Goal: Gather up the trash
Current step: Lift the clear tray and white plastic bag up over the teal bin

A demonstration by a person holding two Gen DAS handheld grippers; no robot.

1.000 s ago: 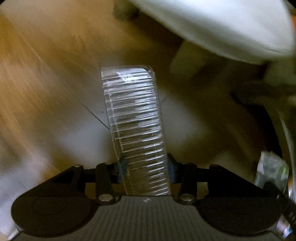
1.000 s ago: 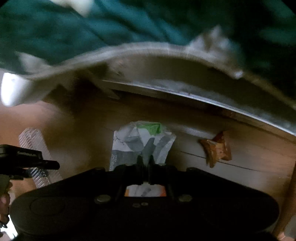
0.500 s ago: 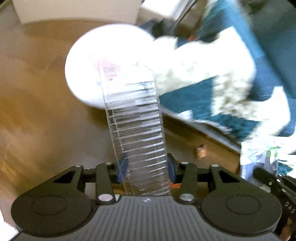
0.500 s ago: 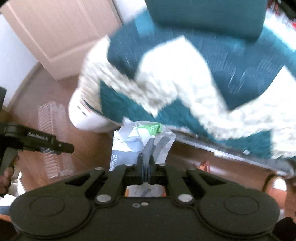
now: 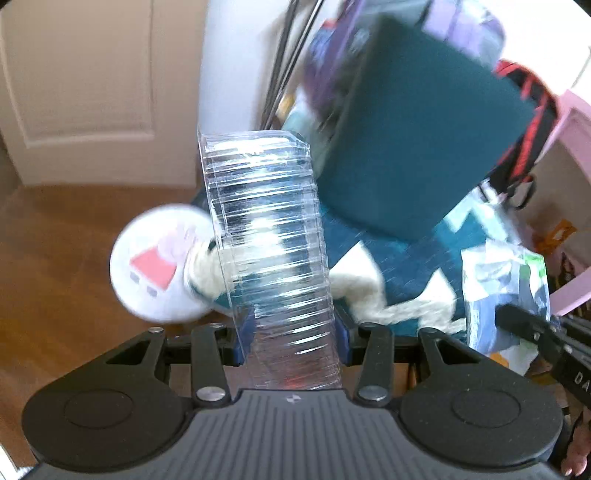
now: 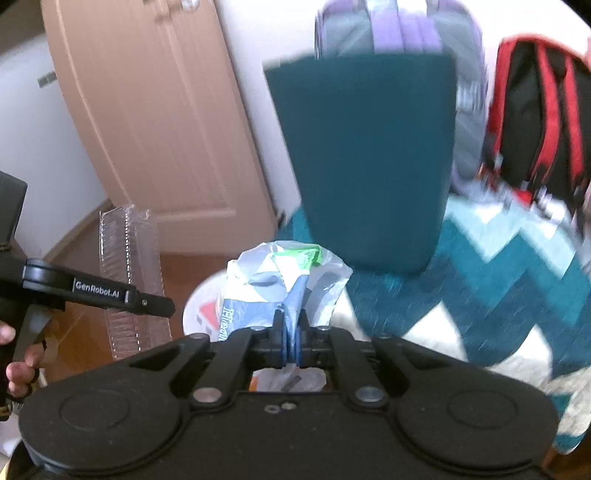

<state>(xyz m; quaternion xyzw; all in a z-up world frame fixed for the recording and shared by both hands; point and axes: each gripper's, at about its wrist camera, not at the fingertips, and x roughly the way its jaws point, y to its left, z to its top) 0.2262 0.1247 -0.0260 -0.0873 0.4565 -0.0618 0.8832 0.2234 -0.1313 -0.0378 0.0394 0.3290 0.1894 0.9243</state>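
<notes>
My left gripper is shut on a clear ribbed plastic tray that sticks up and forward between its fingers. The tray also shows at the left of the right wrist view, with the left gripper beside it. My right gripper is shut on a crumpled white, blue and green plastic wrapper. The wrapper also shows at the right of the left wrist view. Both are held up in the air.
A round white bin with a pink cartoon picture stands on the wooden floor below. A teal and white zigzag blanket and a teal cushion lie ahead. A door, a purple bag and a red-black backpack are behind.
Both grippers have risen from near the floor, still holding the tray and the wrapper. The views now look over the bed, the door and the white bin instead of the floor.
</notes>
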